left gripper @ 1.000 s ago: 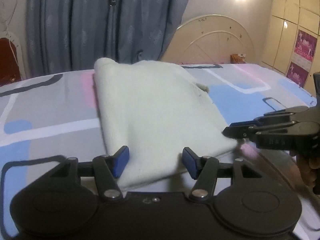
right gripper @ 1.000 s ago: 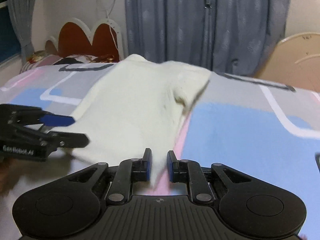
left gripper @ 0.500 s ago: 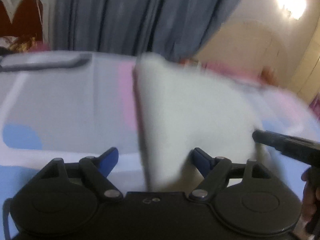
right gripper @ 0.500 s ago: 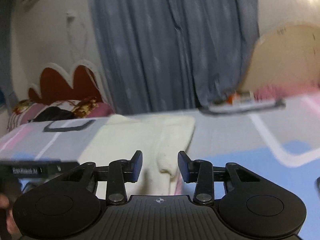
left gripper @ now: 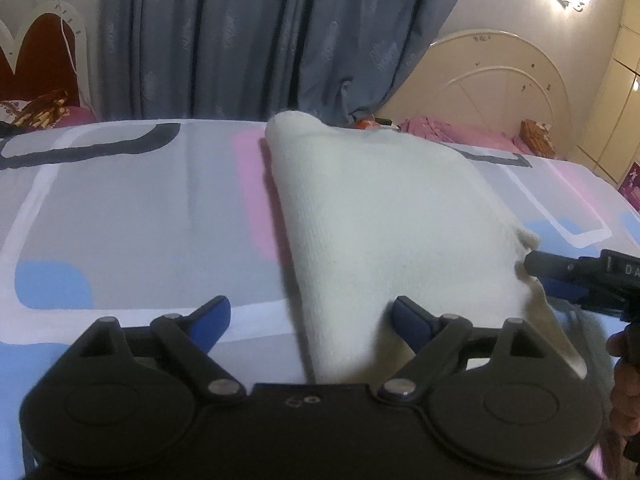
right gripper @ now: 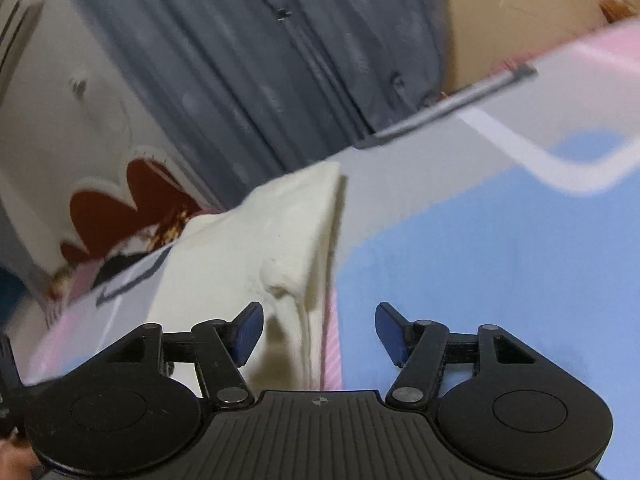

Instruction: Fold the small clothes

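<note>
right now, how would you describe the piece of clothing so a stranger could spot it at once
Start from the bed sheet with its grey, pink and blue blocks, in front of the blue-grey curtain. The folded cream garment lies on it: the only plain, unpatterned, knit-textured thing there.

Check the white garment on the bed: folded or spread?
Folded. The white garment lies as a compact layered block on the bedsheet, with a doubled edge along its left side; both grippers are open and hold nothing.
</note>
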Motion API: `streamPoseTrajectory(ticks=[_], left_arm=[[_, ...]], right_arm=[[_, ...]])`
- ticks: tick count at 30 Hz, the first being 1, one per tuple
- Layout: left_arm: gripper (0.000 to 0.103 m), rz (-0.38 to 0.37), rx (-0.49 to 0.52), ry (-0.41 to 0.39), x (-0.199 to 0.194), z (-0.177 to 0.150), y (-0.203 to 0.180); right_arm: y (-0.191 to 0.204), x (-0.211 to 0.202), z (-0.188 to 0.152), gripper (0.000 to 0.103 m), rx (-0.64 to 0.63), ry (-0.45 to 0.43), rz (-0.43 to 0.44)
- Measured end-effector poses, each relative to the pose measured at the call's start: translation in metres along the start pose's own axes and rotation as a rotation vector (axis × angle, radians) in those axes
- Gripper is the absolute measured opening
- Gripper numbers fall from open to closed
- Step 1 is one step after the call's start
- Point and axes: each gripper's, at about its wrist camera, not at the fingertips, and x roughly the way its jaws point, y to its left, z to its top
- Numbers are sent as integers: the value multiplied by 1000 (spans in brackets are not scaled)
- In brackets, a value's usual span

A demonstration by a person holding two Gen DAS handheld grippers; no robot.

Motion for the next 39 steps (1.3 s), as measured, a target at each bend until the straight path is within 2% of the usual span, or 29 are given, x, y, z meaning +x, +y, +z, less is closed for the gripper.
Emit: streamPoseTrajectory(ticks=[3, 6, 10, 12, 14, 18, 26, 30, 31, 32, 33, 34, 36, 39], left_arm=[[86, -13, -8, -17, -4, 2, 5], [83, -127, -90, -49, -10, 5, 20], [79, -200, -210, -45, -3, 8, 39], [79, -231, -249, -34, 4, 10, 46], [79, -264, -278, -24, 11, 12, 50], [80, -319, -332, 0, 26, 18, 55], [79, -367, -346, 59, 52, 35, 46], [78, -348, -298, 63, 55, 36, 33], [77, -331, -275, 64, 55, 37, 28], [75, -315, -254, 64, 55, 38, 24], [68, -293, -227, 65, 54, 39, 20], [55, -279, -200, 65, 53, 39, 15], [40, -284, -182, 54, 51, 39, 13], [33, -261, -148, 31, 43, 41, 11]], right_arm=[[-4, 1, 2, 62, 61, 8, 57], [-8, -6, 6, 62, 95, -3, 89], [-14, -6, 16, 62, 126, -28, 122], [-17, -1, 21, 62, 129, -5, 134], [-16, 13, 23, 62, 117, 60, 137], [-11, 27, 27, 62, 87, 87, 141], [-2, 45, 39, 62, 51, 175, 166], [3, 47, 38, 60, 17, 166, 148], [6, 47, 37, 56, -7, 162, 129], [10, 47, 35, 55, -31, 159, 113], [14, 47, 33, 53, -54, 155, 98], [17, 48, 31, 45, -69, 153, 92], [22, 48, 27, 38, -97, 143, 80], [40, 45, 22, 34, -172, 119, 33]])
